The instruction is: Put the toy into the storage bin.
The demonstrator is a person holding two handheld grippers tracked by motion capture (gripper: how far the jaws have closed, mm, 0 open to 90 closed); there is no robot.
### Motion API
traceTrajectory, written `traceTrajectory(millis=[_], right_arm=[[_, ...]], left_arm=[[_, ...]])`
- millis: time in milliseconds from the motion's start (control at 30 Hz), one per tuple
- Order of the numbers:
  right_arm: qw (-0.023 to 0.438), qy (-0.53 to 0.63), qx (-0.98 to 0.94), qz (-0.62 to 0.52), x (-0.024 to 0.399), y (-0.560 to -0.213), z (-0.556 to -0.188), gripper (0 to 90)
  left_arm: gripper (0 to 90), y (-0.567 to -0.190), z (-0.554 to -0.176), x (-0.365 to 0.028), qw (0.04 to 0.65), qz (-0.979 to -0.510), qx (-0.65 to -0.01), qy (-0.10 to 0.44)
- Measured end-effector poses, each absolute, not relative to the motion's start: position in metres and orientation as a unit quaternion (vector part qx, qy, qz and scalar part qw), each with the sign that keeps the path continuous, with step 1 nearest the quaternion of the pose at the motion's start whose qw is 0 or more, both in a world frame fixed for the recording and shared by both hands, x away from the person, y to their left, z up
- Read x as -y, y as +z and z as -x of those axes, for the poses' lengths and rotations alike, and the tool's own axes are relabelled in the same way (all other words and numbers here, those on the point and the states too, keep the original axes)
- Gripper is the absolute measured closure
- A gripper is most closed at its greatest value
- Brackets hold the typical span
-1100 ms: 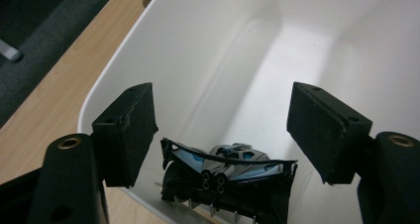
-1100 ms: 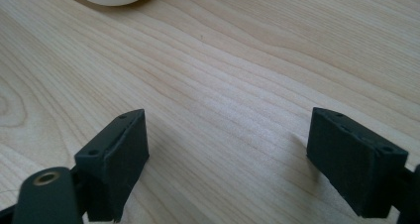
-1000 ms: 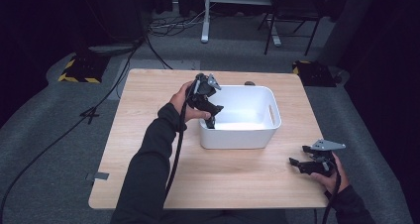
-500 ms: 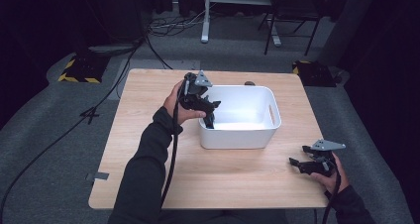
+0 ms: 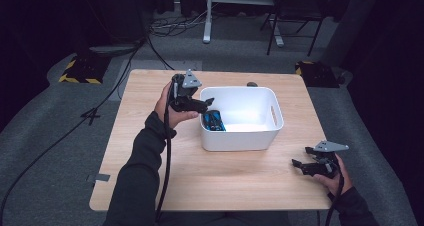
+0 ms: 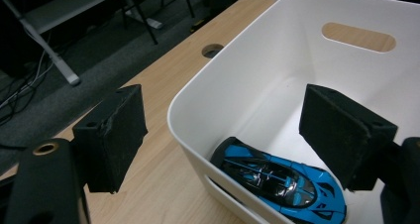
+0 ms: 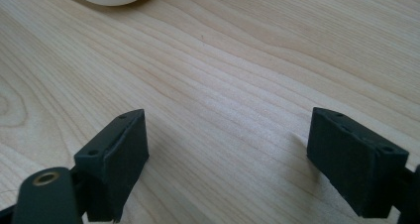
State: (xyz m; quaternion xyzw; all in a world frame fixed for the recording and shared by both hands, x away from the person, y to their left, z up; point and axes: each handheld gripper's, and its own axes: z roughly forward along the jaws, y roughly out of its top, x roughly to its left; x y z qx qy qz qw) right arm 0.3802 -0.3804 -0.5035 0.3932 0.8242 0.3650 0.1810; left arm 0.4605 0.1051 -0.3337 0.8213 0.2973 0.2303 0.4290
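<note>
since blue toy car (image 6: pixel 277 179) lies in white bin (image 5: pixel 272 136), left gripper (image 5: pixel 206 104) jaws spread empty at rim: lift clear without clipping wall; right gripper (image 5: pixel 302 165) gapes empty over table (image 5: pixel 150 181).

The white bin (image 5: pixel 260 136) with a blue toy car (image 6: pixel 280 179) inside interrupts the bare wooden table (image 5: pixel 150 151).

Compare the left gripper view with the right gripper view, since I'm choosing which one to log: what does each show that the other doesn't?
Left gripper view: a blue toy car lying inside the white bin, with the table's edge and the floor beyond. Right gripper view: bare wooden table close up, with just a corner of the bin at the top. Both share: two open black jaws with nothing between them, and the same wood tabletop.
</note>
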Motion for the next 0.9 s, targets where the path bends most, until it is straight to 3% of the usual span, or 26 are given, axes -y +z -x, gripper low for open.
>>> traceTrajectory(millis=[433, 900], right_arm=[[0.181, 0.365, -0.824, -0.393, 0.380, -0.504, -0.380, 15.9], [0.181, 0.365, -0.824, -0.393, 0.380, -0.504, -0.380, 15.9]], left_arm=[[16.1, -0.335, -0.454, -0.132, 0.423, -0.794, -0.329, 0.286], [16.2, -0.344, -0.451, -0.143, 0.375, -0.808, -0.339, 0.303]])
